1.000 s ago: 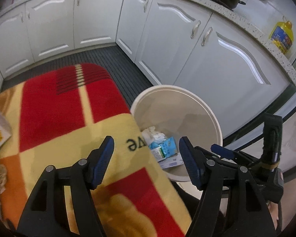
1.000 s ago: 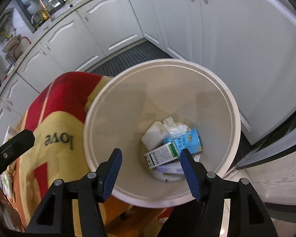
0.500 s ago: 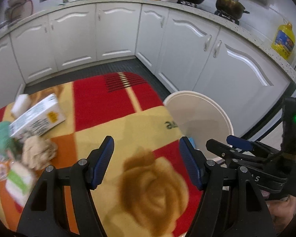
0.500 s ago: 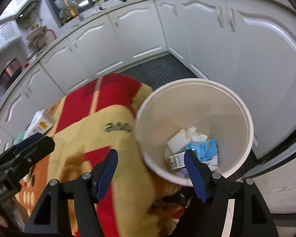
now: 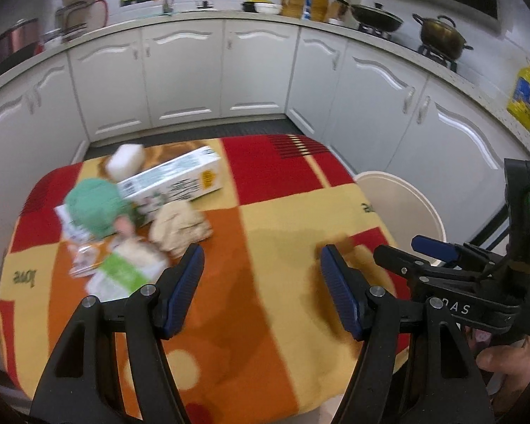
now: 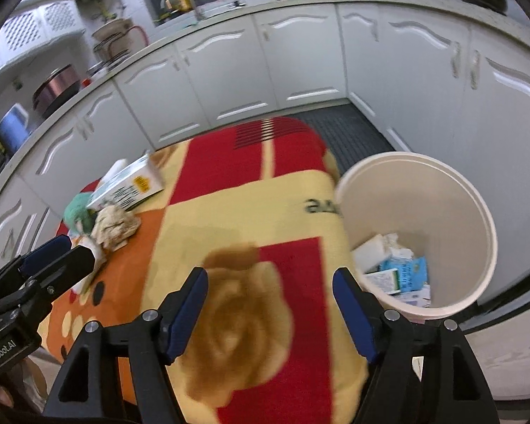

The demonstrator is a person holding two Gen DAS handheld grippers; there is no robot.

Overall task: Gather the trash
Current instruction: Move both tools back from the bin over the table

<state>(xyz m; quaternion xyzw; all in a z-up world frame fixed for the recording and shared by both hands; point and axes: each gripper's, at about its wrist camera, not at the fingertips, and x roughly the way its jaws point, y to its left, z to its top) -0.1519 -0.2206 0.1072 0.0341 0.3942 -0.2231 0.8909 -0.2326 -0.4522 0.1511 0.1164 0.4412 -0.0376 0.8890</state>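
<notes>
Left wrist view shows the left gripper with its jaws partly open and nothing between them. It hangs over a table with a red, yellow and orange cloth.

The trash sits in 1 heap on the far left part of the cloth. I can see a long white carton, a crumpled brown paper ball, a green lump, a white block and a green and white wrapper (all a bit blurry). The carton lies on its side, and its long side runs from near left to far right. The wrapper is the nearest piece, just left of the left jaw.

Right wrist view shows the right gripper, whose jaws have just been opening. Nothing is between them. The white bin stands off the right edge of the table, close by this gripper, with cartons and tissue already in the bottom.

So the heap lies ahead and to the left of both grippers. The left one looks nearer to it, and I think it should reach for the next piece. The right one is nearer the bin.
</notes>
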